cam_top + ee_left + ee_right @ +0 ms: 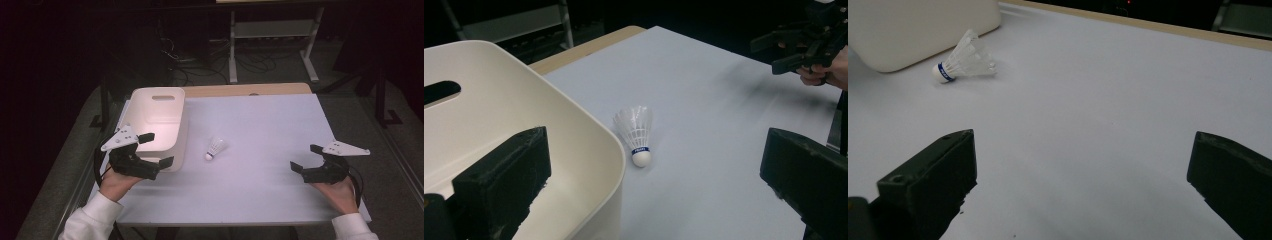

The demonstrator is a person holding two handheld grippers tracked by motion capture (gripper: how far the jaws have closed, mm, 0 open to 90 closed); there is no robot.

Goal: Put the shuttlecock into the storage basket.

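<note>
With your left gripper (154, 149) and right gripper (305, 159) both spread apart and empty, the shuttlecock (216, 148) lying on the worktop (270, 125) just beside the bin (155, 117) may roll away if you nudge its light feathers.

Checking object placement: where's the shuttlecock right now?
High view: the shuttlecock lies on the table near centre, just right of the white bin, between both open grippers.

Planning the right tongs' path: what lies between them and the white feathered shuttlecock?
Nothing: bare white tabletop between the open right tongs and shuttlecock, in the right gripper view.
</note>
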